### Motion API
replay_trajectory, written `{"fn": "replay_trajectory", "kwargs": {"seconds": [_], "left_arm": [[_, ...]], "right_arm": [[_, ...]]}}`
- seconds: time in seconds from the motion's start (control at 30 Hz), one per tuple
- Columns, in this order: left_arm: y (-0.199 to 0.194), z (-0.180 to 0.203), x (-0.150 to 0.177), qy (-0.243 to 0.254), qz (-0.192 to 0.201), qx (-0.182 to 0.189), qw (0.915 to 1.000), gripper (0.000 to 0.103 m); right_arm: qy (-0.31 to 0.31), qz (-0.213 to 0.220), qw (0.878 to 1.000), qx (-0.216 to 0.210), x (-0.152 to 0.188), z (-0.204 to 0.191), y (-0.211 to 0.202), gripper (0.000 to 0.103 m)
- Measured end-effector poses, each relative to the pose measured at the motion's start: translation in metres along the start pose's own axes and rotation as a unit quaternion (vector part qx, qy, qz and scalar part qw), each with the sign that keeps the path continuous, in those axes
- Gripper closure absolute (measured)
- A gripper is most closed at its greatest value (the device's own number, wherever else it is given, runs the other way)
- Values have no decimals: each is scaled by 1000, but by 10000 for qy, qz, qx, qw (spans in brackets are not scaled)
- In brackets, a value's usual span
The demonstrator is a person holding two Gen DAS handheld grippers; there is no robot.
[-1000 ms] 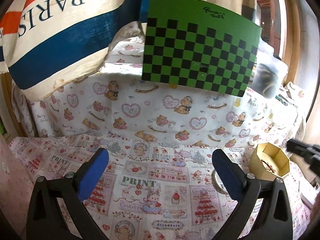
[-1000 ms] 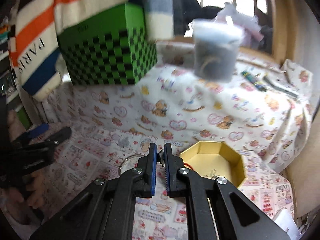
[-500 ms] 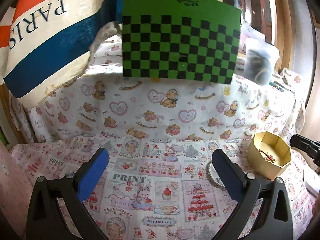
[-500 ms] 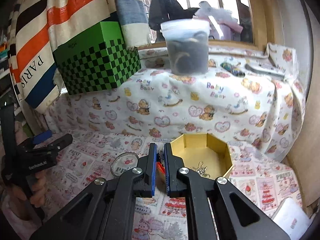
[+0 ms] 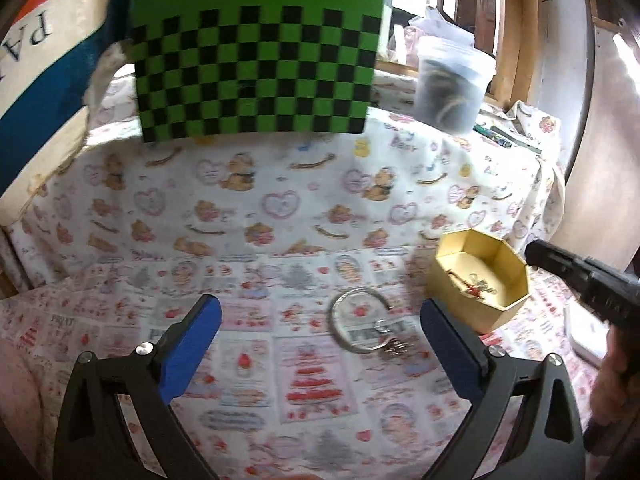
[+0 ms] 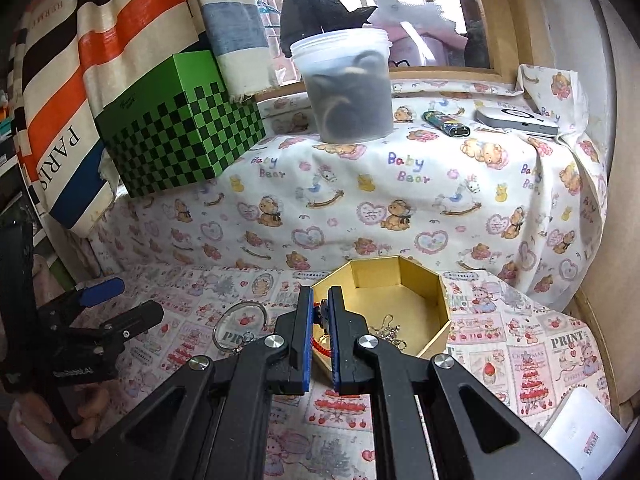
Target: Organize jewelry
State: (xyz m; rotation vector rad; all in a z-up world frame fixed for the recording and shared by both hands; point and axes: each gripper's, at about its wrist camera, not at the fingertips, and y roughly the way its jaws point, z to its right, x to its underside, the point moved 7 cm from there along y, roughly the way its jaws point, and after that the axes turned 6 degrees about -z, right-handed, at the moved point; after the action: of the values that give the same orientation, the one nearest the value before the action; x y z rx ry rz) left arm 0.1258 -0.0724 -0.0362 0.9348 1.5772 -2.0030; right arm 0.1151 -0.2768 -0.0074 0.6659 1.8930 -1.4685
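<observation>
A gold octagonal box (image 6: 424,300) (image 5: 516,280) stands on the printed cloth and holds a small chain (image 6: 390,330). My right gripper (image 6: 319,304) is at the box's near-left rim, its blue pads almost closed on a red cord bracelet (image 6: 322,346) that hangs into the box. A silver bangle with a charm (image 5: 360,326) (image 6: 236,326) lies on the cloth left of the box. My left gripper (image 5: 320,316) is open and empty, hovering above the cloth with the bangle between its fingers.
A raised shelf draped in bear-print cloth carries a green checkered box (image 5: 256,64) (image 6: 180,136), a lidded plastic tub (image 6: 346,84), a lighter (image 6: 446,122) and a white device (image 6: 516,120). A striped bag (image 6: 80,80) hangs at the left. A white card (image 6: 580,436) lies at the right.
My left gripper has swung right, bringing the bangle and gold box toward its centre. My right gripper has moved over the box rim and its jaws have parted slightly around the red bracelet.
</observation>
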Motion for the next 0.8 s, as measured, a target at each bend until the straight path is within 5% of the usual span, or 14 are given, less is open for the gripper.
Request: {"fn": "replay_trajectory", "kwargs": {"seconds": [0.07,0.23,0.33,0.7,0.8], "left_arm": [[9,7,-3,-46,-235,112,9997,15],[38,17,-2,-246,-876,474,9947,62],[51,26,2,-293,-1260,735,9889,77],[86,54,12,-166,-1865,494,9811,91],[95,53,14,-144,-1923,171,9811,91]], "right_arm": [[72,4,9999,-73,0,2,-2,95],[123,-41,9999,0,2,6,1,95],[134,-74,9999,-19,2,5,2,95],[65,-38,10000,2,2,3,1,95],[56,-29,10000,-7,1,2,0,95]]}}
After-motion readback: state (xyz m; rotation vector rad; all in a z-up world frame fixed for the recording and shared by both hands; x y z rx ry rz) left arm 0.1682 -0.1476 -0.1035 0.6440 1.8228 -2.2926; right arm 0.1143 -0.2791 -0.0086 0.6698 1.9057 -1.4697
